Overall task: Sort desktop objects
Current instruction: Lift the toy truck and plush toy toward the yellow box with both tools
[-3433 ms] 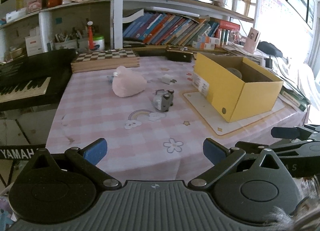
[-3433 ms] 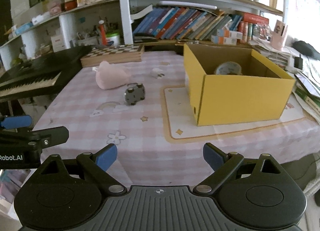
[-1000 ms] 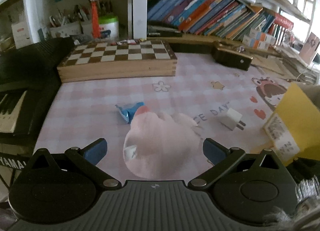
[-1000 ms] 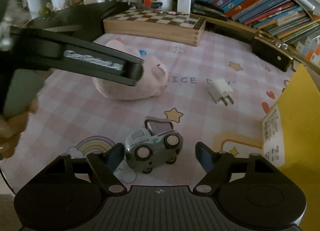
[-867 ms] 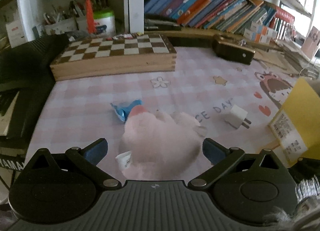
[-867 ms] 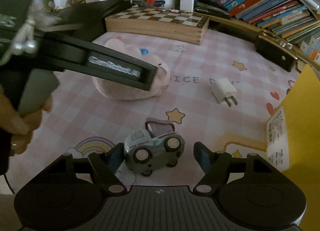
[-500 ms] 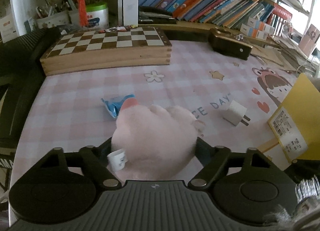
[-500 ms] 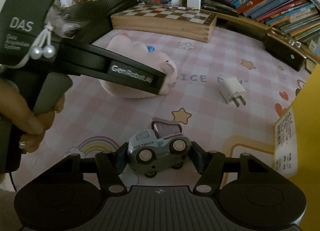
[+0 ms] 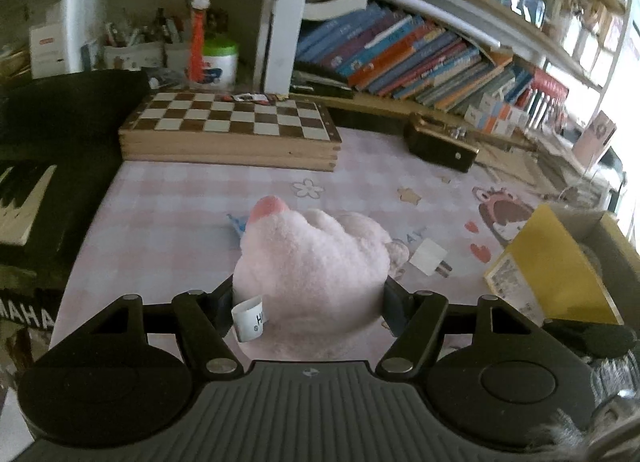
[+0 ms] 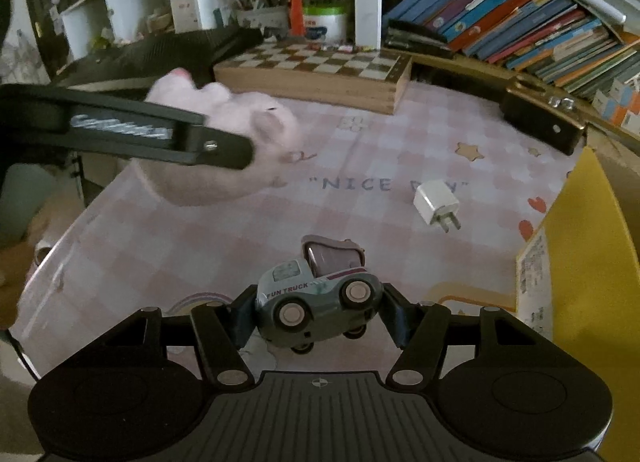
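A: What is sitting around the two grippers, largest things first?

B: A table [image 9: 168,197] under a pink checked cloth is carrying everything. A black keyboard [image 9: 48,129] is lying along its left edge, a wooden chessboard [image 9: 232,129] is resting at the back, and shelves of books [image 9: 420,57] are rising behind. A yellow box [image 10: 588,262] is standing open at the right.

A: And the things being sorted?

B: The left gripper [image 9: 308,302] is clenching a pink plush toy [image 9: 316,258], its fingers [image 9: 394,312] having just been closing in and now pressing the fur on both sides. The right gripper [image 10: 316,320] is grasping a grey toy truck [image 10: 316,302] front and back, with its wheels looking clear of the cloth. A white charger plug [image 10: 436,201] is lying loose on the cloth between the plush and the box.

A: Is one camera showing something the other is missing?

B: Yes. The right wrist view is showing the plush lifted off the cloth, with the left gripper's black arm crossing in front of it. The left wrist view is showing a blue wrapper [image 9: 239,223] peeking out behind the plush, plus a white tag [image 9: 250,318] on the toy.
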### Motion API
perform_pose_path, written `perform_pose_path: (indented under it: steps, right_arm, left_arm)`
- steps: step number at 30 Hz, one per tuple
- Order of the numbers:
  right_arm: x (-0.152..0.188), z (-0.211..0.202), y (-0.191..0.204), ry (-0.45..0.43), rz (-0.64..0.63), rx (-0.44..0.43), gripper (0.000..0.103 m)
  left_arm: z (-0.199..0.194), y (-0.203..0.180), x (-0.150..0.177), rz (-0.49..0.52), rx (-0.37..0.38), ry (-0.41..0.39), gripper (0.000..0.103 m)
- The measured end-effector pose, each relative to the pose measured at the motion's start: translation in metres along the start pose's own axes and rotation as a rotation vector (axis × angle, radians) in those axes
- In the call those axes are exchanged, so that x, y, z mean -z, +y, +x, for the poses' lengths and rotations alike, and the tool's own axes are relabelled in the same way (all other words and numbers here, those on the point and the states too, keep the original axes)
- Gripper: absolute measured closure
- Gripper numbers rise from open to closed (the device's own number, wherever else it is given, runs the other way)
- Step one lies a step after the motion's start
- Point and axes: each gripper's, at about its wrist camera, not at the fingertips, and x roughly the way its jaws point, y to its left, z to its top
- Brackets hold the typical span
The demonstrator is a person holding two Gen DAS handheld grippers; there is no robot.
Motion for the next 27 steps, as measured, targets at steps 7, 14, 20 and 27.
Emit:
perform_pose_path:
  steps: [7, 14, 20, 27]
  right_arm:
    - [-0.002, -0.024, 0.008, -0.052, -0.004, -0.001, 0.039]
    - [0.003, -0.057, 0.015, -0.105, 0.021, 0.017, 0.039]
    - [0.020, -0.084, 0.025, -0.125, 0.050, 0.043, 0.039]
    - [0.047, -0.110, 0.043, -0.137, 0.078, 0.069, 0.039]
  left_arm:
    - [-0.052, 0.008, 0.012, -0.062, -0.001, -0.073, 0.036]
    - [-0.087, 0.011, 0.025, -0.072, 0.009, -0.107, 0.036]
    - [-0.112, 0.006, 0.041, -0.058, 0.043, -0.122, 0.036]
    - [-0.145, 0.001, 0.068, -0.032, 0.080, -0.124, 0.036]
